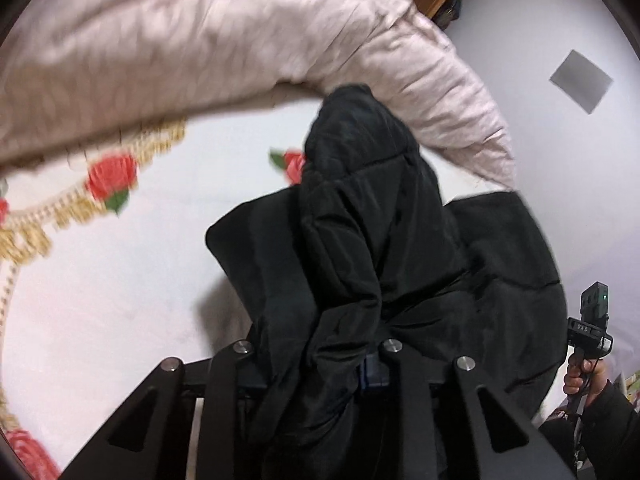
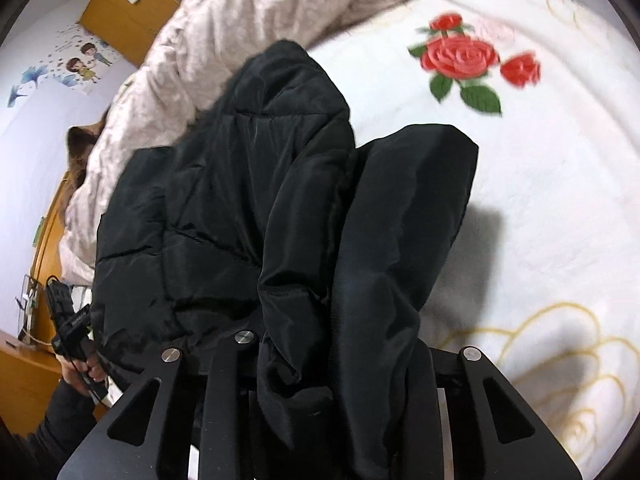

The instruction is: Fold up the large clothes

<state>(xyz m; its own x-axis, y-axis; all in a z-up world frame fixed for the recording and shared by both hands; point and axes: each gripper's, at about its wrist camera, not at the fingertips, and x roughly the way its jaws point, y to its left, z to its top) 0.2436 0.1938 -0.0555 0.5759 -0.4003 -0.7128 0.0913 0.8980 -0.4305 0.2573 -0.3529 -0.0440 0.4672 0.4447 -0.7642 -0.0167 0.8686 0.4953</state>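
Observation:
A black padded jacket (image 1: 372,232) hangs lifted over a white bedspread with red roses (image 1: 120,300). In the left wrist view my left gripper (image 1: 316,360) is shut on a bunched fold of the jacket, which fills the gap between its fingers and hides the pads. In the right wrist view the same jacket (image 2: 224,200) drapes down from my right gripper (image 2: 336,356), which is shut on a thick fold of it. The other hand and its gripper handle show at the frame edges (image 1: 588,332) (image 2: 72,332).
A crumpled pale pink quilt (image 1: 200,40) (image 2: 224,40) lies along the far side of the bed. A wooden headboard or cabinet (image 2: 120,16) stands beyond it against a wall with cartoon stickers (image 2: 76,64). The rose bedspread (image 2: 540,200) spreads out to the right.

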